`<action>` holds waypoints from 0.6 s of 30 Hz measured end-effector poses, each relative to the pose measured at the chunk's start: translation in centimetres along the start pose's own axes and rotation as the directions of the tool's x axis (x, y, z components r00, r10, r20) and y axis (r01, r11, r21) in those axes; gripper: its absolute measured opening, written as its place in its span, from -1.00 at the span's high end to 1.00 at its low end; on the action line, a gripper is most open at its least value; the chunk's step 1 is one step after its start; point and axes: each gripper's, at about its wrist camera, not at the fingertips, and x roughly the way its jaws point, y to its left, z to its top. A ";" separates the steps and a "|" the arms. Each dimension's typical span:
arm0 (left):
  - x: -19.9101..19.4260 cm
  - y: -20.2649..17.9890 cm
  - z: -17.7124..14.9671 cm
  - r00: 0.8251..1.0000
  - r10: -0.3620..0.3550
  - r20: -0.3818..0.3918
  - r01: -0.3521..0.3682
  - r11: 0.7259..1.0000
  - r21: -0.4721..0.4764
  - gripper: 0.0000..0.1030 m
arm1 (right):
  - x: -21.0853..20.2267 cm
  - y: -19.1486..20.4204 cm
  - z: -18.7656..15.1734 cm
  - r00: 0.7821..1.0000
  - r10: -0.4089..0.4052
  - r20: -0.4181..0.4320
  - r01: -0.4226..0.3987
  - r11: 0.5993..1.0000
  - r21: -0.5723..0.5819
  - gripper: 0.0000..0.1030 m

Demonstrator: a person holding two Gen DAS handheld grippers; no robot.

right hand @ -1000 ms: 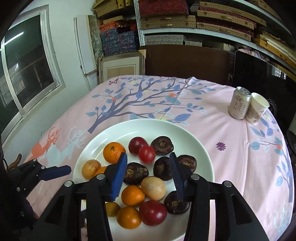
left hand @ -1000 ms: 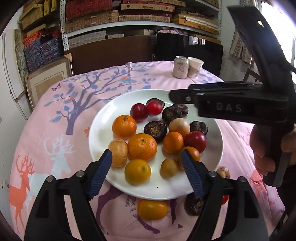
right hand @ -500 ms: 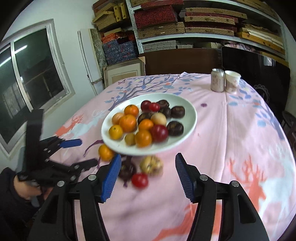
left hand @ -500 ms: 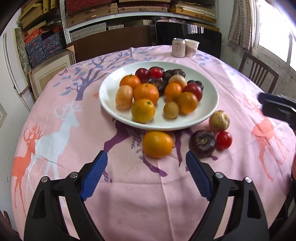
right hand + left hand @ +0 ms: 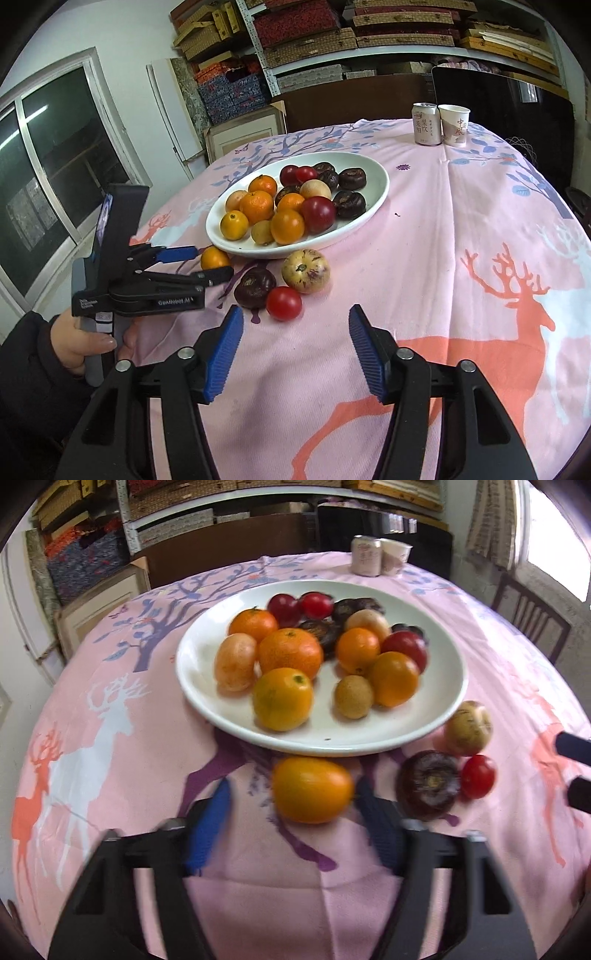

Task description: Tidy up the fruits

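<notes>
I'm closing my left gripper (image 5: 291,814) around the loose orange (image 5: 312,789), pads not yet pressing; it's smooth, round, rollable, so I'd pinch its middle; right gripper (image 5: 295,350) closing, empty

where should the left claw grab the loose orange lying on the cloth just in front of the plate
Grip the orange across its middle, on its two rounded ends, coming from the near side, away from the plate rim close behind it. It lies oblong, long axis sideways. The left claw is already closing around it, not yet pressing.
</notes>
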 end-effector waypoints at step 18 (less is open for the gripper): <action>-8.2 0.3 -3.6 0.988 -0.047 0.150 0.049 0.999 -0.011 0.15 | 6.7 3.4 0.9 0.979 -0.115 -0.170 0.095 0.988 -0.121 0.12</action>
